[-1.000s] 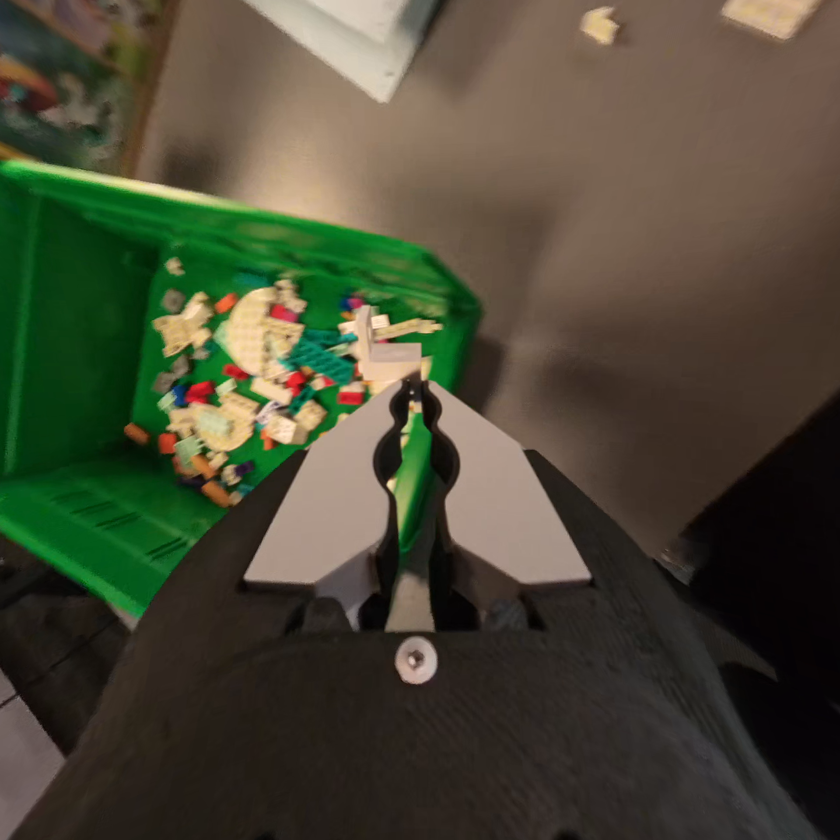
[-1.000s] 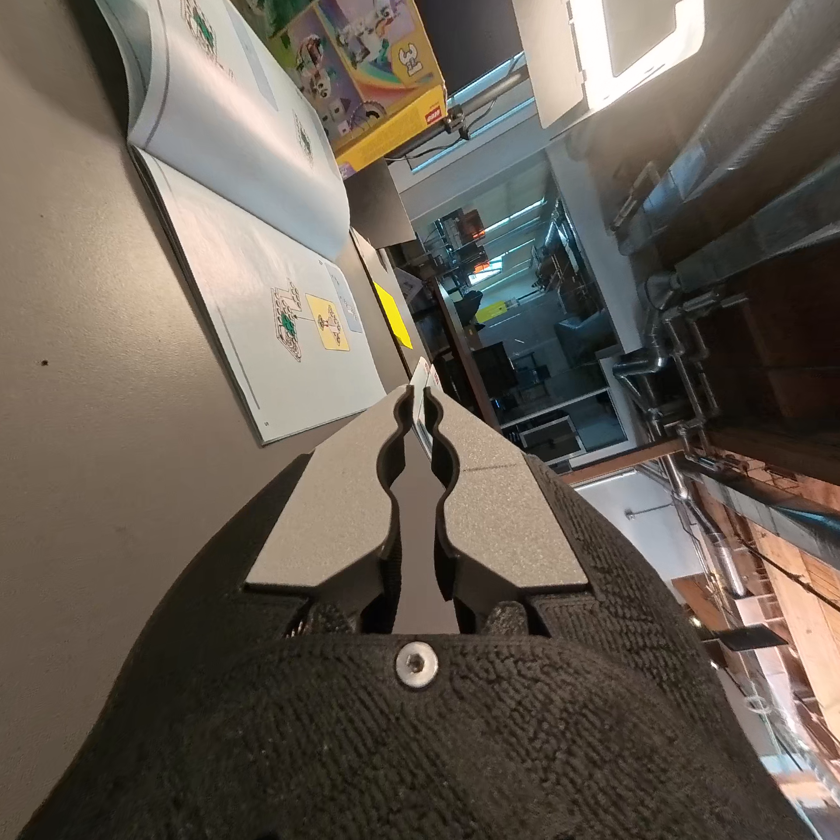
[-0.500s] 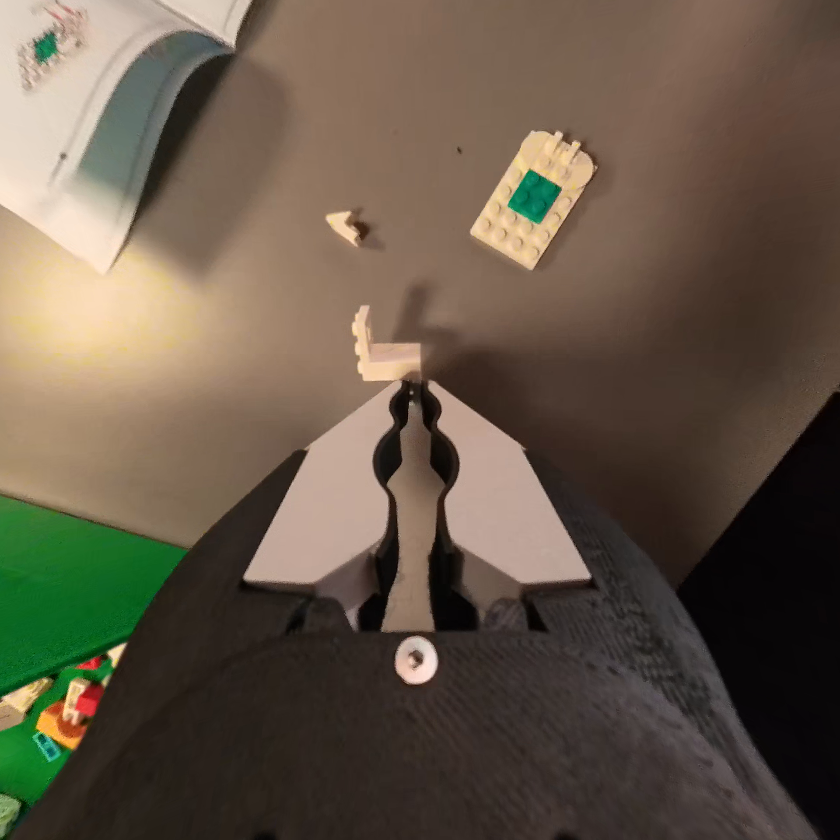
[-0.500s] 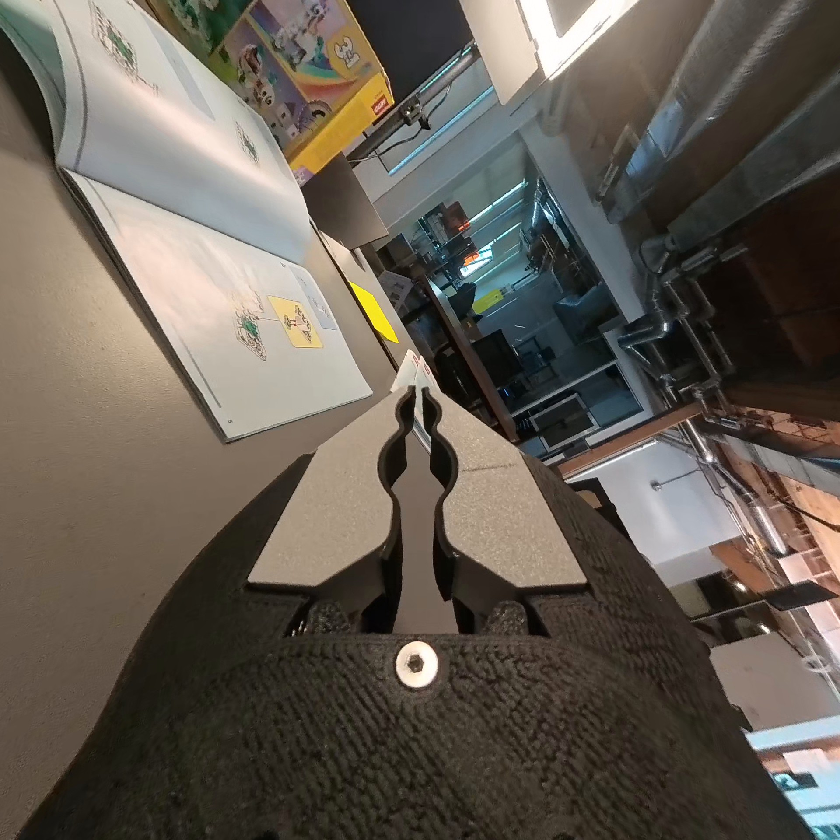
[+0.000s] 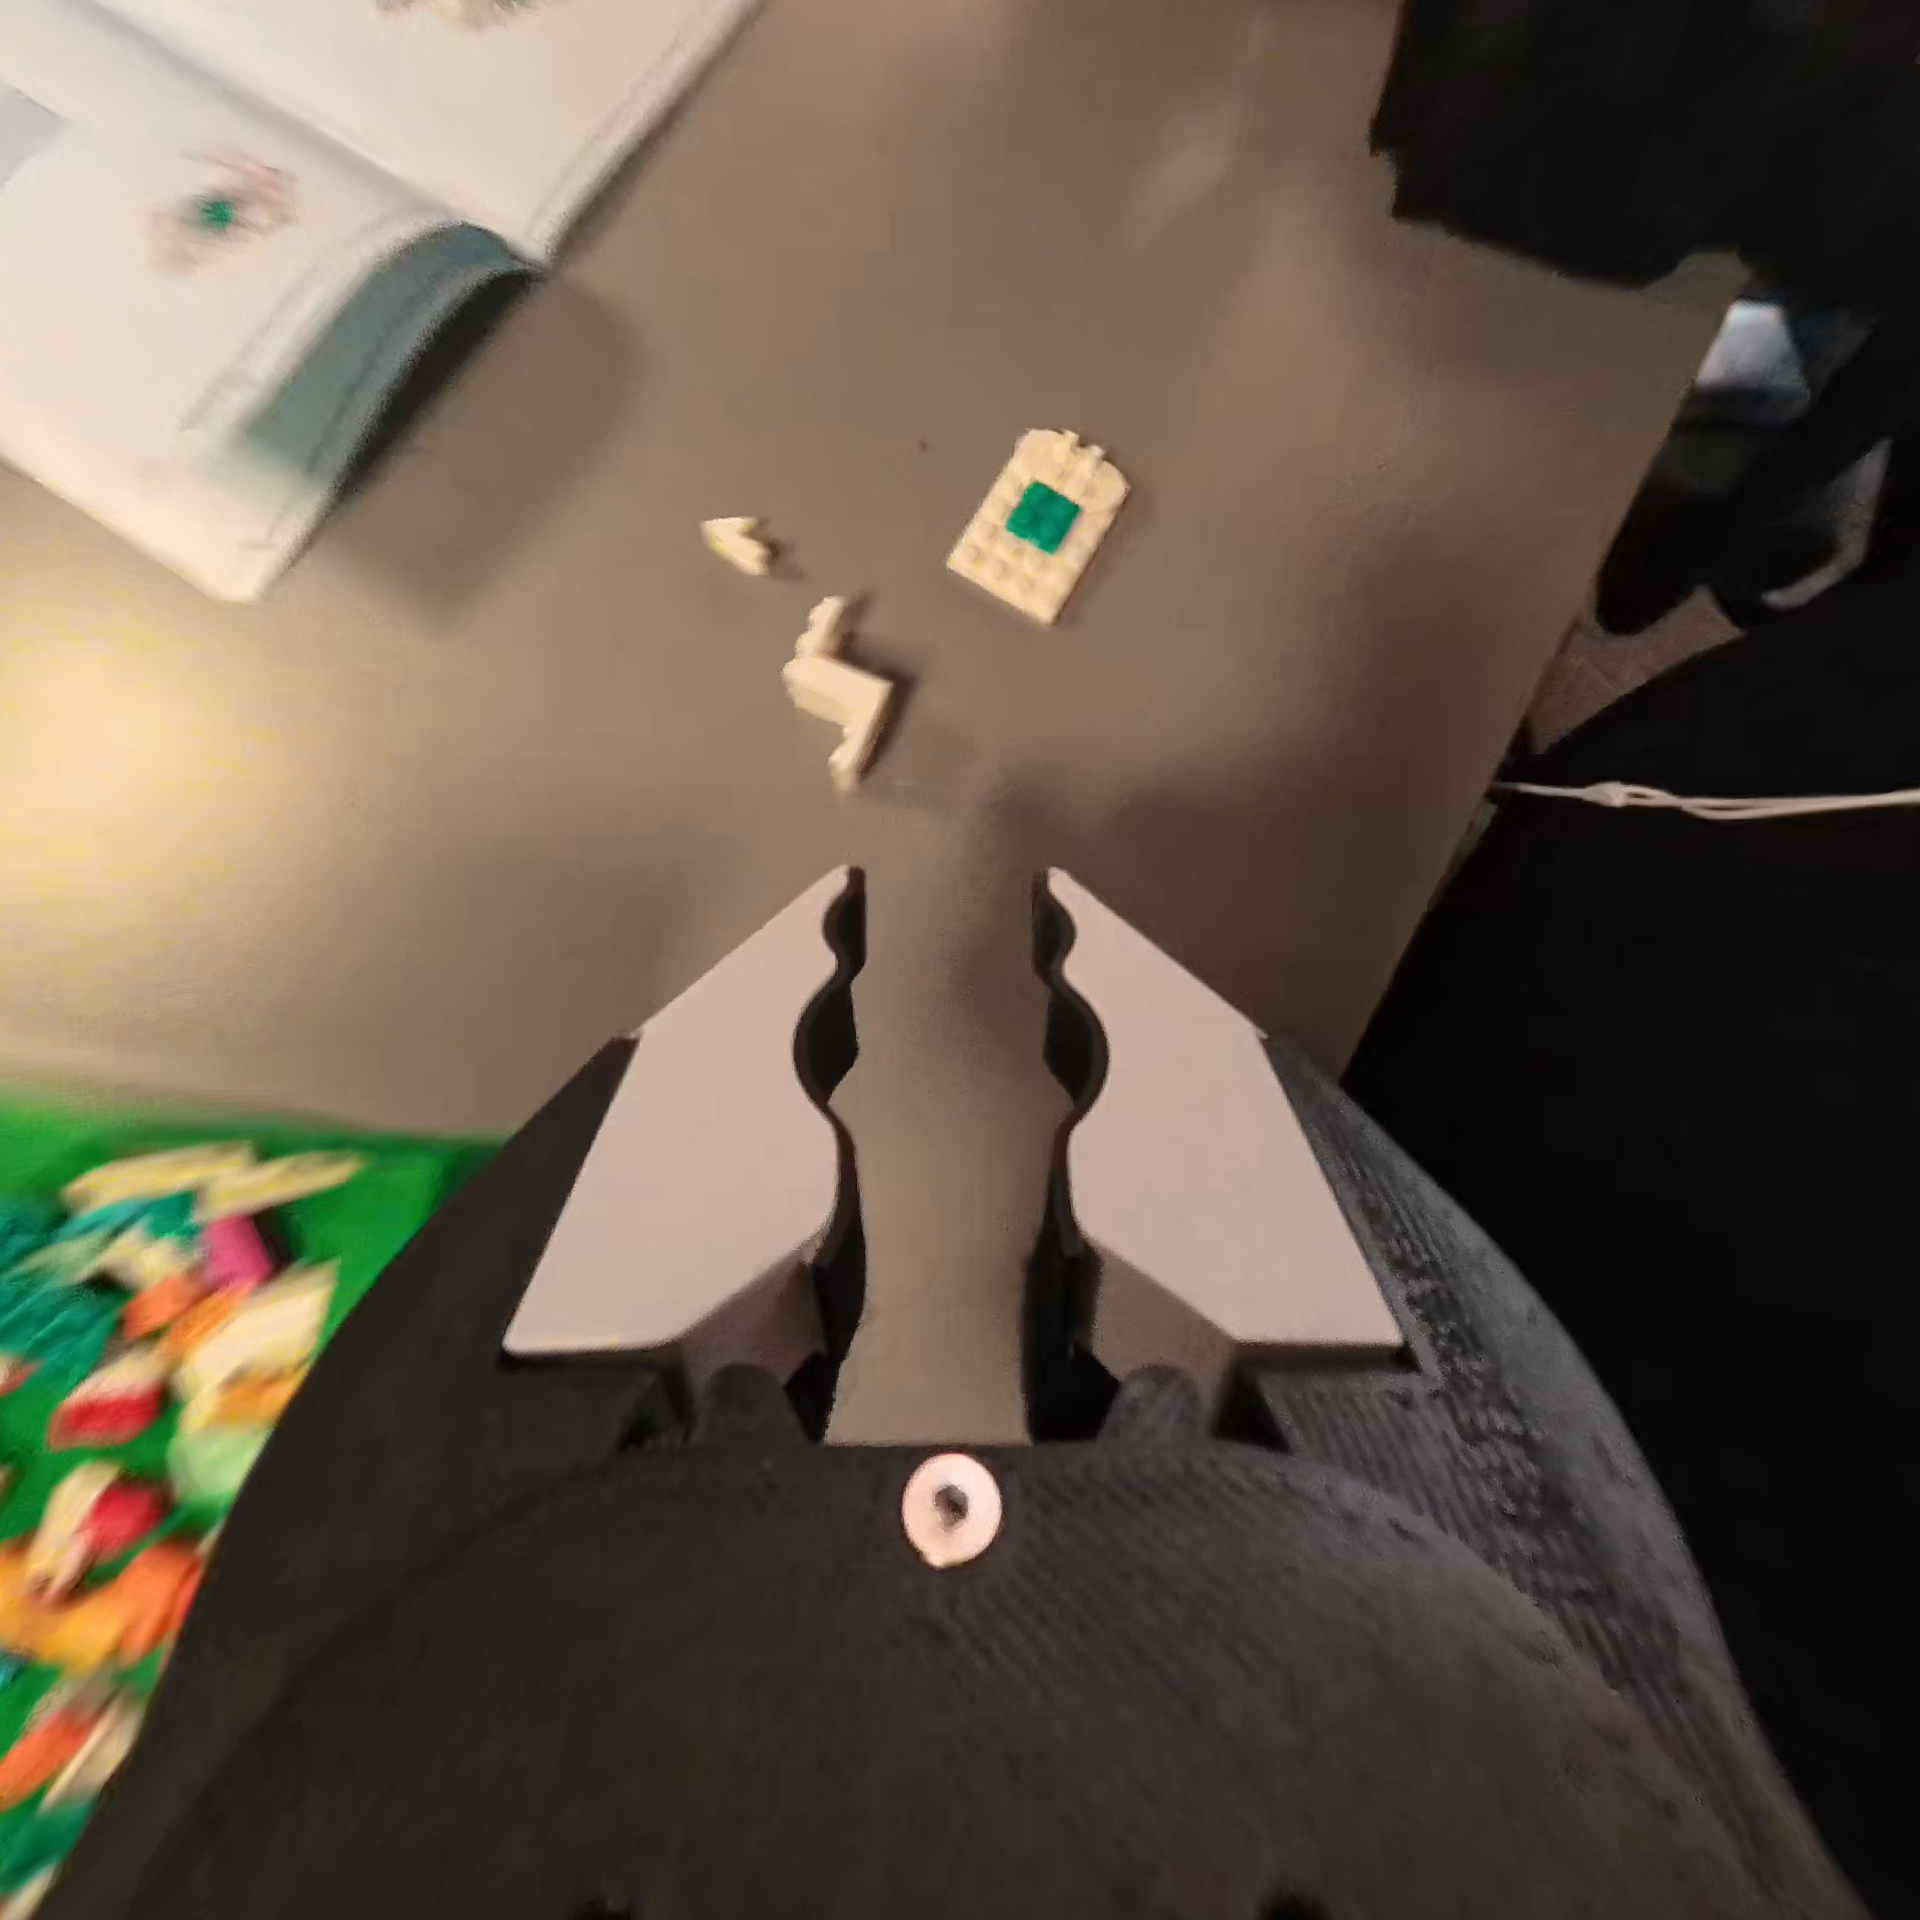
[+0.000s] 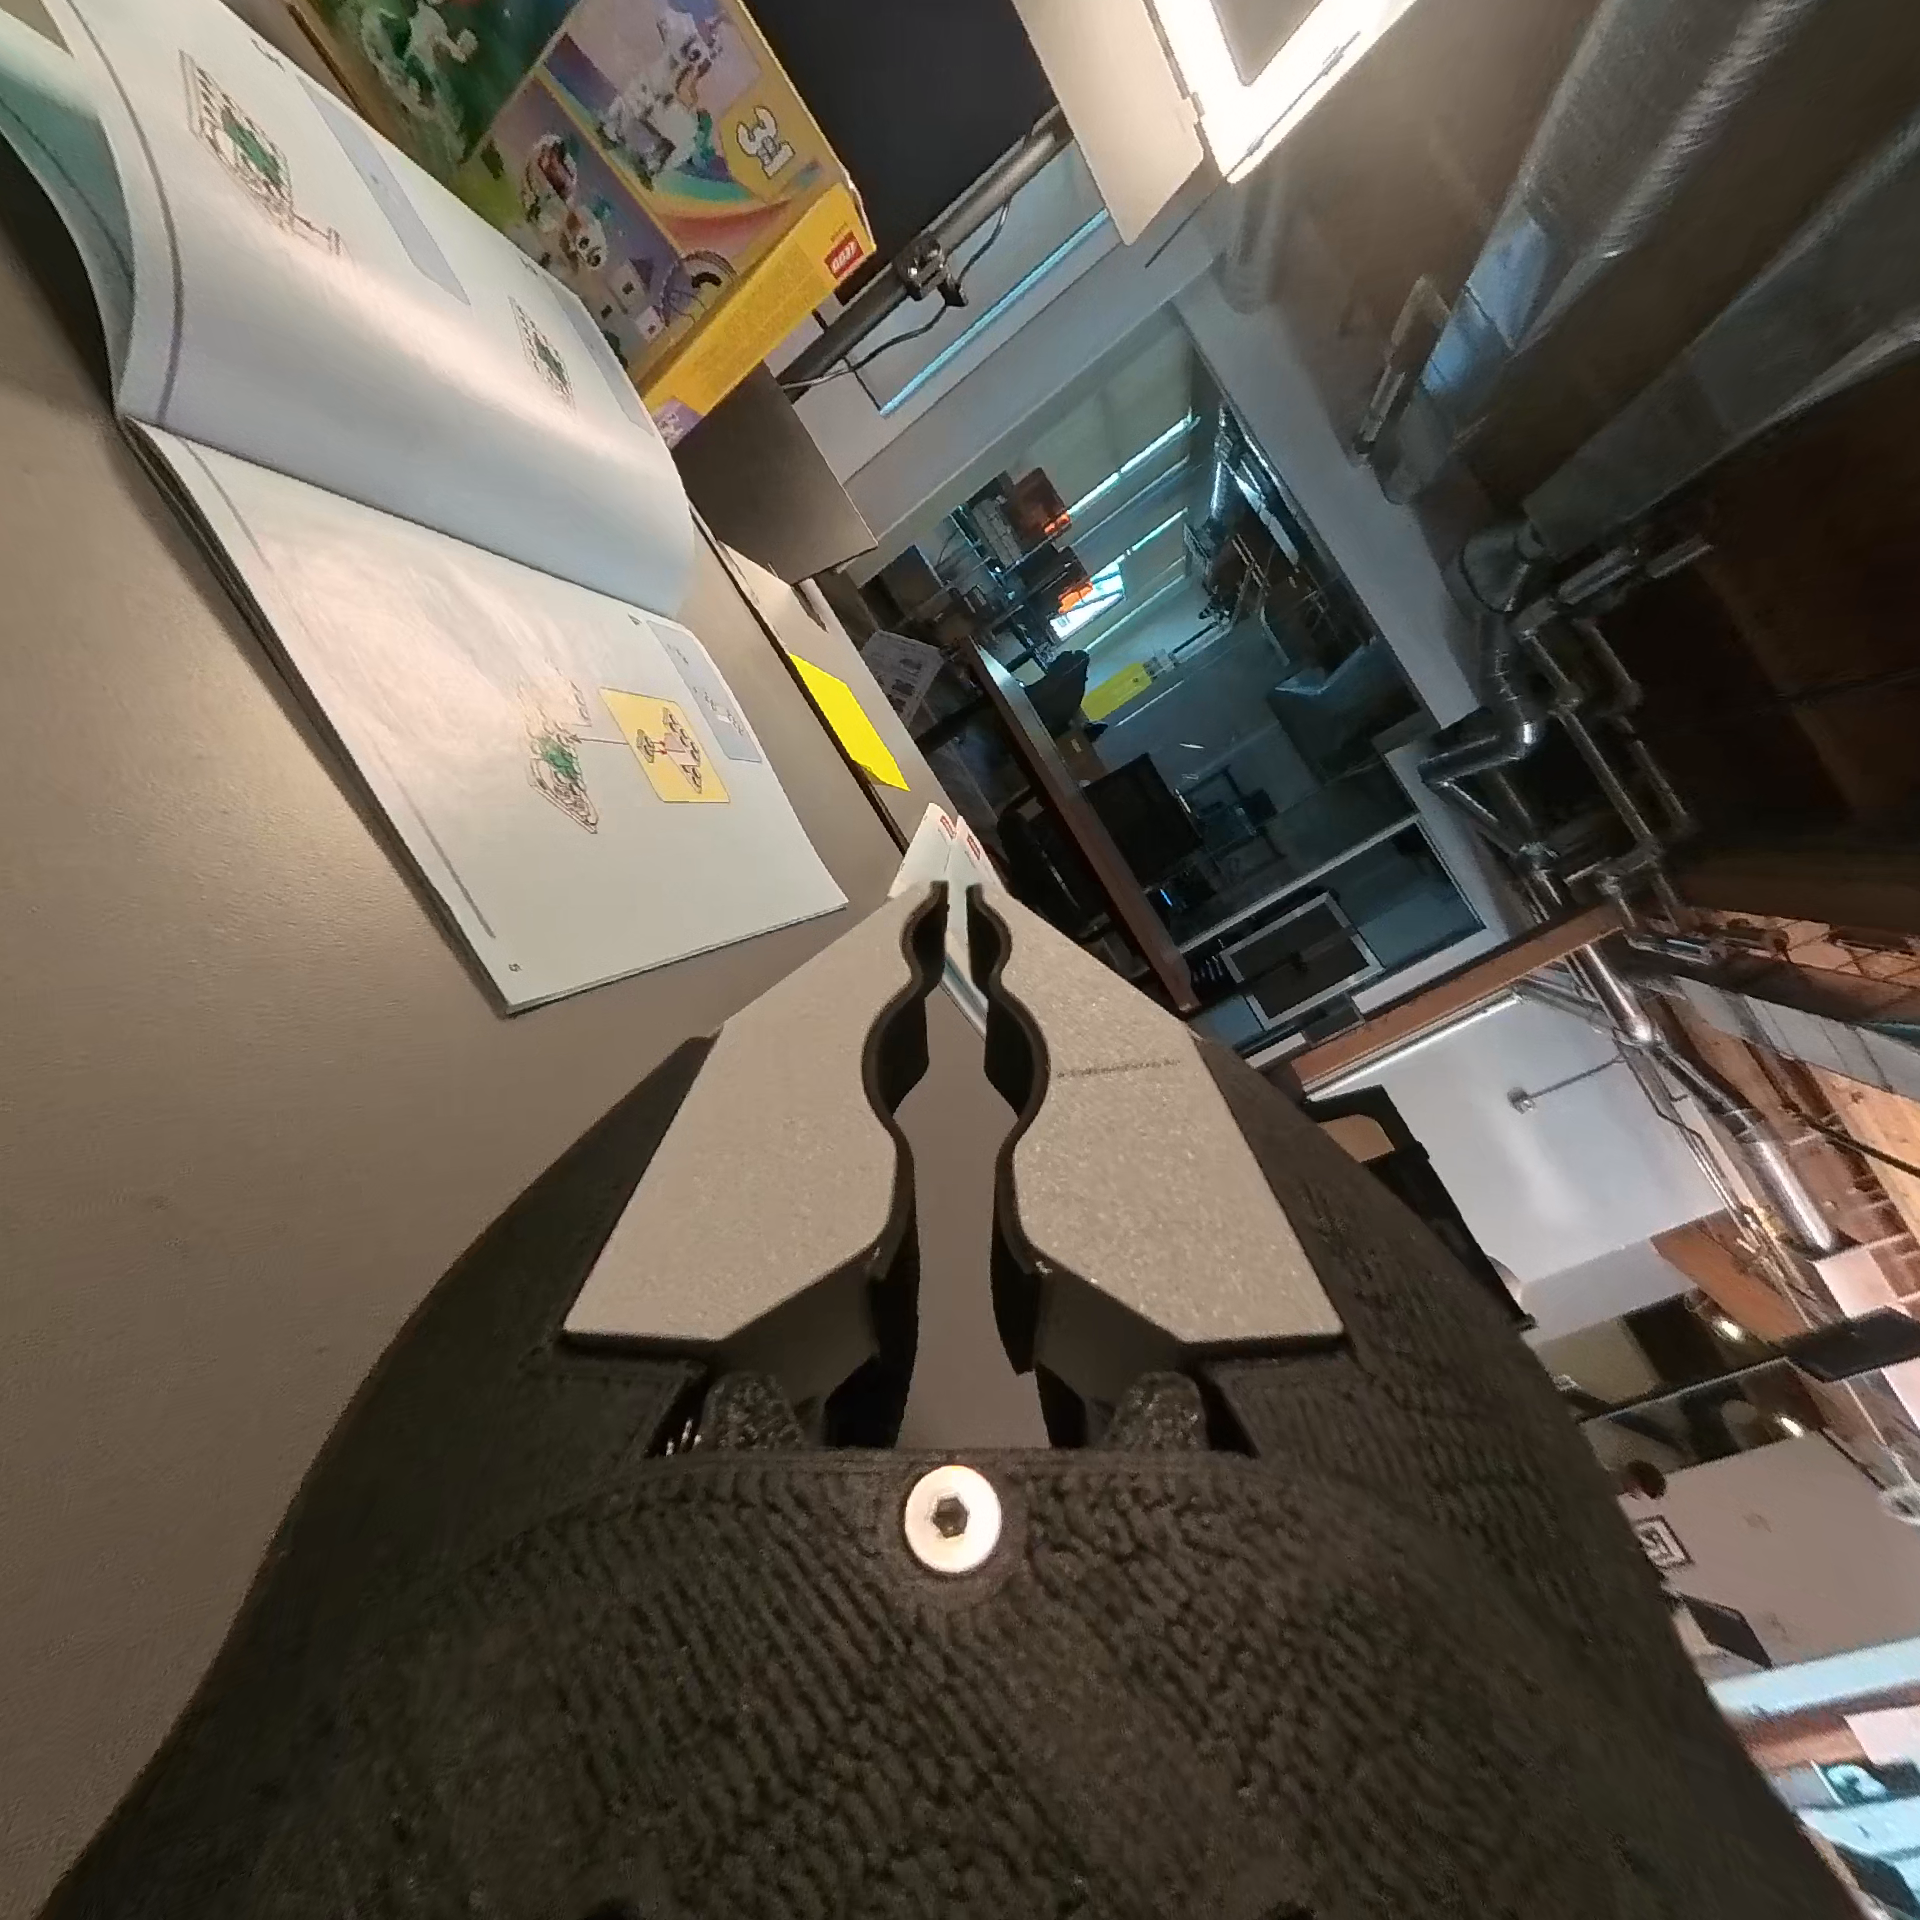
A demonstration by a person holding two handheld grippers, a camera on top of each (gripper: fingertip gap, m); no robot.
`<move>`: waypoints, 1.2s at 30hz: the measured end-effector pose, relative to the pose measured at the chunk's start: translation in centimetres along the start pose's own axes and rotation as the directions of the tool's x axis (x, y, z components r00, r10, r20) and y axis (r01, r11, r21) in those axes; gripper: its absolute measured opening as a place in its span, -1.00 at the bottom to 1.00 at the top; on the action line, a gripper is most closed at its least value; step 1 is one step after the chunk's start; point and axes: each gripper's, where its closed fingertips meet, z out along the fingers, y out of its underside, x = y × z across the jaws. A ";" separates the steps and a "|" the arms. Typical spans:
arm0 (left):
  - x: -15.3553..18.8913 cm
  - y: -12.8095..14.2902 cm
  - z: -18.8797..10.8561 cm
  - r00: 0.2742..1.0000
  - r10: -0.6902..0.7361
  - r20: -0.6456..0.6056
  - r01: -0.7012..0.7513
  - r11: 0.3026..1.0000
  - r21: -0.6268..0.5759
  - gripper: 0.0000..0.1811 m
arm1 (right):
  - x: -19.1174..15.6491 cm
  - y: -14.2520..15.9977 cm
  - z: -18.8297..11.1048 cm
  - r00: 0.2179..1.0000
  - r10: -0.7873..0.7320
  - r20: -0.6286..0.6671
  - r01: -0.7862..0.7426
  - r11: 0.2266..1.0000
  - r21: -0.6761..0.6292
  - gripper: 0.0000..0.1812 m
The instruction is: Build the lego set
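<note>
Now the white angle bracket piece (image 5: 840,691) lies loose on the grey worktop (image 5: 1195,520), just ahead of the left gripper (image 5: 948,883) and slightly to its left. Half a second ago it was pinched at the gripper's tips; a second ago it was being carried up from the green bin (image 5: 410,1164). The jaws now stand well apart with nothing between them, so the piece has been let go, and the blur suggests the gripper is pulling back.

Beyond the bracket, further ahead, sit a small cream wedge-like piece (image 5: 738,542) to the left and the cream studded plate with a green square tile on it (image 5: 1041,527) to the right, each apart from the bracket. The open instruction booklet (image 5: 312,208) lies far ahead to the left, and the bin of mixed bricks is back beside the gripper's left flank.

The right gripper (image 6: 956,888) is nearly clenched, only a thin slit between its tips, and holds nothing. It points low across the worktop past the booklet towards the set's colourful box (image 6: 665,208).

My reading is that fetching is done for this part: the bracket is staged next to the sub-assembly but not yet pressed on. It lies tilted on an edge, so it will likely need re-gripping and turning before it can seat on the plate's studs.
</note>
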 end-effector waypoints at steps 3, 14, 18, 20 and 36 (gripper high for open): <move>-5.3 0.3 -6.2 0.975 -0.024 0.222 0.009 0.998 0.069 -0.71 | 0.0 0.1 0.1 1.000 -0.022 -0.012 0.022 1.000 -0.010 -0.98; -20.8 10.0 -14.1 0.897 0.095 0.431 0.123 0.884 -0.451 -0.78 | 0.0 1.5 0.8 0.994 -0.108 -0.035 0.104 0.989 -0.103 -0.98; -22.4 13.5 -13.6 0.933 0.195 0.303 0.079 0.710 -0.700 -0.78 | -0.1 1.8 0.9 0.992 -0.122 -0.031 0.117 0.985 -0.125 -0.98; -22.6 14.6 -13.2 0.947 0.215 0.240 0.051 0.636 -0.770 -0.78 | -0.2 1.9 0.9 0.992 -0.127 -0.027 0.122 0.984 -0.132 -0.98; -23.6 18.1 -11.7 0.967 0.216 0.131 0.048 0.350 -0.935 -0.79 | -0.3 1.8 0.9 0.992 -0.120 -0.025 0.116 0.986 -0.121 -0.98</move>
